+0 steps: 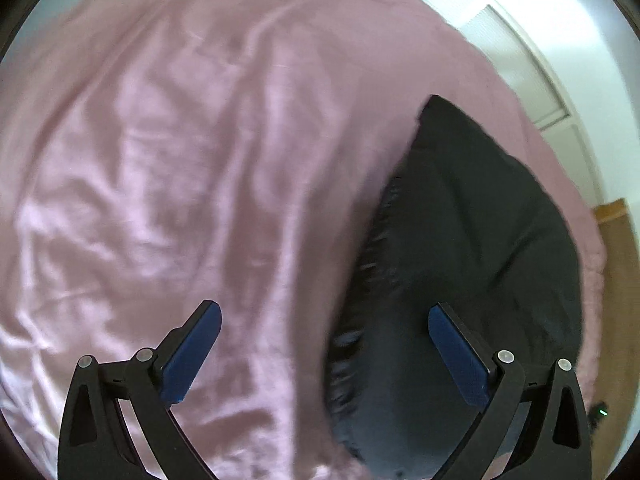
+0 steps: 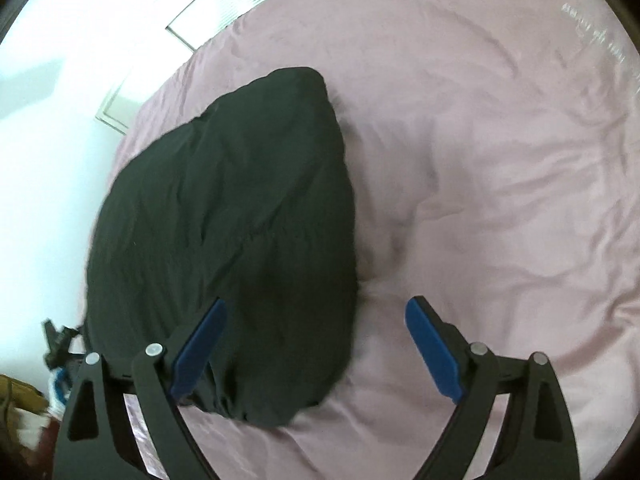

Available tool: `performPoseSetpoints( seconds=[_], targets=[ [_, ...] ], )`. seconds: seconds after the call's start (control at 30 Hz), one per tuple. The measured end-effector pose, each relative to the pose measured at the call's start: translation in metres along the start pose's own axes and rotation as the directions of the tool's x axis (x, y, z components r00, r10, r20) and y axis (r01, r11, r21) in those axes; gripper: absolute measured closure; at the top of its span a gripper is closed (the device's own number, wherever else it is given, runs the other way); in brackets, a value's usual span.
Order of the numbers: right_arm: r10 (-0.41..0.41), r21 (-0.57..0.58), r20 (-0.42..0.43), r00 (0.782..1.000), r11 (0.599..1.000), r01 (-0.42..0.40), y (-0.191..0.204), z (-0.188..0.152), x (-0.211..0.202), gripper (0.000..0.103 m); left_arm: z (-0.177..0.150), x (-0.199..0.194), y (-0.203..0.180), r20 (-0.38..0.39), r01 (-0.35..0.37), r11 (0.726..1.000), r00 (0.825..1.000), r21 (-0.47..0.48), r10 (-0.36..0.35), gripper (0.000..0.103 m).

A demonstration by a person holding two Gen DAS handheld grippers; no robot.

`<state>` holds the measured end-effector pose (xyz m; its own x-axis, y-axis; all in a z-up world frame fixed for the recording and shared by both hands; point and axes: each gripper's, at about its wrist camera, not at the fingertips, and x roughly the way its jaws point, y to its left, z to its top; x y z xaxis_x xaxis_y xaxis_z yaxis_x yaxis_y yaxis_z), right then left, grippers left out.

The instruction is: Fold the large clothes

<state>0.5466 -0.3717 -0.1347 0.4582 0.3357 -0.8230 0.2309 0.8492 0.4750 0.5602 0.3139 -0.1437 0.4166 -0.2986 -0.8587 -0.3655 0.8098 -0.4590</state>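
A black garment (image 1: 460,248) lies folded in a long bundle on a pink bed sheet (image 1: 180,160). In the left wrist view it fills the lower right. My left gripper (image 1: 324,324) is open and empty above the garment's left edge. In the right wrist view the garment (image 2: 240,220) lies left of centre on the sheet (image 2: 480,160). My right gripper (image 2: 316,320) is open and empty, hovering over the garment's near right edge.
The bed's edge runs along a white wall with panelled doors (image 1: 520,60), which also show in the right wrist view (image 2: 208,12). Wooden floor (image 1: 616,248) shows at the right. Dark clutter and bags (image 2: 40,376) lie on the floor at the lower left.
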Motion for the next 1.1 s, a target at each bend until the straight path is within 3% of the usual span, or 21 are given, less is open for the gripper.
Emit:
performPoseSetpoints(
  seconds=[0.17,0.33,0.43,0.6,0.83,0.93,1.1],
  targets=[
    [0.136,0.079,-0.020,0.990,0.988,-0.134,-0.011,0.016,0.030,0.010,0.015,0.025,-0.002,-0.045,0.171,0.985,0.984,-0.018,-0.172,0.001],
    [0.225,0.099,-0.064,0.972,0.971,-0.218,-0.012,0.030,0.064,0.009,0.018,0.064,-0.006,-0.127,0.332,0.941,0.933,-0.056,-0.337,0.001],
    [0.252,0.087,-0.082,0.964,0.966,-0.245,-0.010,0.035,0.079,0.006,0.018,0.086,-0.010,-0.159,0.429,0.899,0.885,-0.087,-0.438,0.001],
    [0.325,0.105,-0.110,0.939,0.943,-0.314,-0.010,0.036,0.106,0.000,0.015,0.104,-0.012,-0.217,0.500,0.859,0.831,-0.112,-0.512,0.001],
    [0.438,0.116,-0.183,0.880,0.899,-0.423,0.017,0.027,0.139,0.000,0.008,0.119,-0.024,-0.277,0.542,0.828,0.782,-0.141,-0.559,0.001],
    [0.441,0.119,-0.194,0.876,0.897,-0.425,0.017,0.025,0.146,0.000,0.003,0.128,-0.031,-0.293,0.537,0.831,0.779,-0.145,-0.554,0.001],
    [0.398,0.118,-0.206,0.894,0.917,-0.381,0.022,0.020,0.156,0.000,-0.004,0.130,-0.039,-0.295,0.526,0.838,0.786,-0.143,-0.544,0.001]
  ],
)
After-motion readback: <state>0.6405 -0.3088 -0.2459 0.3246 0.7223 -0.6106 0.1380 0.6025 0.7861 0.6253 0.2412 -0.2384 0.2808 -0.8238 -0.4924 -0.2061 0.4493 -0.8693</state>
